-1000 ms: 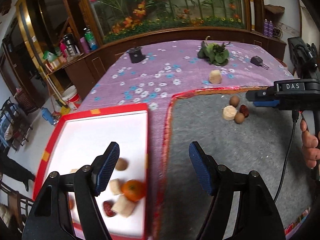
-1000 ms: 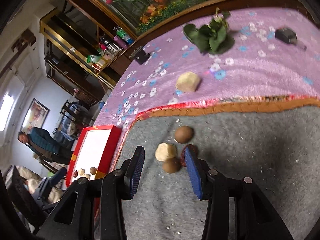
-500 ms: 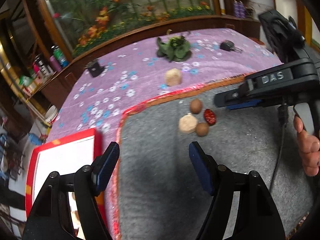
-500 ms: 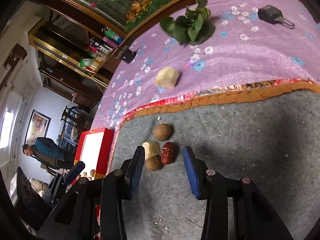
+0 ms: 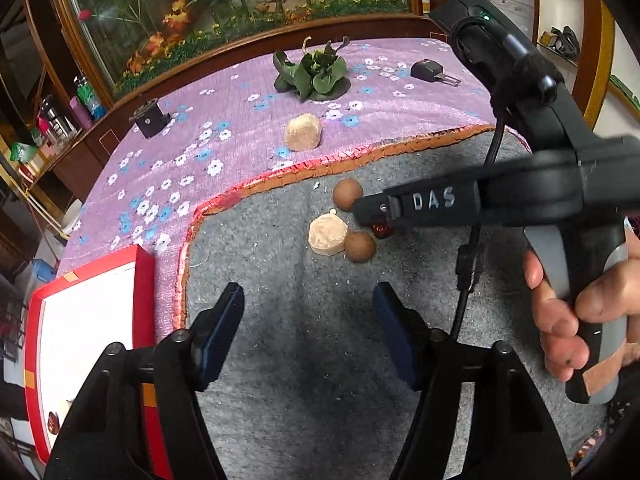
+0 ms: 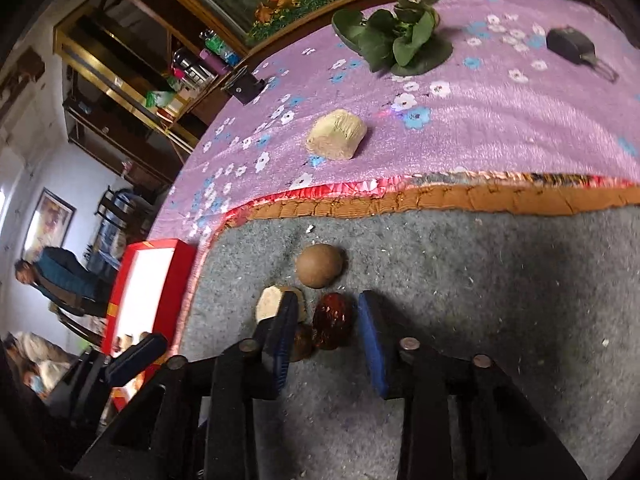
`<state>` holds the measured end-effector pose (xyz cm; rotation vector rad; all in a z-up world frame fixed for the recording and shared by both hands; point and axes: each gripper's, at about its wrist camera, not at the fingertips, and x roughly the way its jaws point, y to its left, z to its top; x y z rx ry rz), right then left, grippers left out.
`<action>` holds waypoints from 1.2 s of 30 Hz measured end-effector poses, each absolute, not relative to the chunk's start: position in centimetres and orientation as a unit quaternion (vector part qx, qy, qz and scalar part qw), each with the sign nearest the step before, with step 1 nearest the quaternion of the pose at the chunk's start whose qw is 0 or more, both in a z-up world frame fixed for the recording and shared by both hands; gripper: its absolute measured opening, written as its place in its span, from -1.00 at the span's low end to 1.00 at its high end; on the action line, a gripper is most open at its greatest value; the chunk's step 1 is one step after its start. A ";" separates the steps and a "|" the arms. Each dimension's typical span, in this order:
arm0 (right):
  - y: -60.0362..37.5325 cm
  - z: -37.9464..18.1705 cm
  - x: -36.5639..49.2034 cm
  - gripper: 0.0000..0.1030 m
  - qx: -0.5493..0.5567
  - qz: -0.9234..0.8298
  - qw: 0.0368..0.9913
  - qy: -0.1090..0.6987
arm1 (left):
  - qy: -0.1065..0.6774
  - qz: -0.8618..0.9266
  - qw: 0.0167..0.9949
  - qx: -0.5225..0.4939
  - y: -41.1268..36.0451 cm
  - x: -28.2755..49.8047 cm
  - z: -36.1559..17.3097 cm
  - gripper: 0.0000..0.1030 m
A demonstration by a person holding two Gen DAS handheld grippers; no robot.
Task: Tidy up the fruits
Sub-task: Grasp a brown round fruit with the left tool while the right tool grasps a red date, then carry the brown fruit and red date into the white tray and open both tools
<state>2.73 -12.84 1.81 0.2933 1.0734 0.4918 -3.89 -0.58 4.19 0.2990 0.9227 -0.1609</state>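
Observation:
On the grey mat (image 5: 312, 360) lie two brown round fruits (image 5: 347, 194) (image 5: 359, 246), a pale cut chunk (image 5: 327, 234) and a red date (image 6: 333, 320). My right gripper (image 6: 326, 330) is open, its jaws on either side of the red date, low over the mat. It also shows in the left wrist view (image 5: 372, 212), hiding most of the date. My left gripper (image 5: 308, 320) is open and empty above the mat, short of the fruits. A red tray with a white floor (image 5: 88, 300) sits at the left.
Another pale chunk (image 5: 303, 132) lies on the purple flowered cloth (image 5: 224, 128) beyond the mat. A green leafy vegetable (image 5: 314, 74), a small black cylinder (image 5: 150, 120) and a black key fob (image 5: 430, 70) sit farther back. A person stands at far left (image 6: 52, 276).
My left gripper has swung right from over the tray to over the mat. My right gripper has moved forward and down until the red date sits between its jaws.

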 end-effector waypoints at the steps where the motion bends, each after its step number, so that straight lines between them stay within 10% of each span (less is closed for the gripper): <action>1: -12.5 1.9 2.7 -0.58 0.123 0.233 0.823 0.503 | 0.447 -0.077 0.880 0.142 -0.6 -3.7 4.0 0.17; 13: -20.0 2.9 3.7 -0.59 0.225 0.232 0.791 0.519 | 0.469 -0.074 0.874 0.108 -3.1 -1.1 2.6 0.15; 24: -20.5 2.4 3.9 -0.59 0.255 0.236 0.778 0.524 | 0.461 -0.035 0.882 0.094 -3.8 0.2 1.6 -0.34; 34: -20.9 2.3 3.8 -0.59 0.270 0.241 0.772 0.522 | 0.446 -0.042 0.889 0.096 -3.2 -0.1 1.3 -0.35; 36: -21.0 2.3 3.8 -0.59 0.273 0.242 0.771 0.522 | 0.454 -0.049 0.885 0.089 -3.0 -0.2 1.1 -0.65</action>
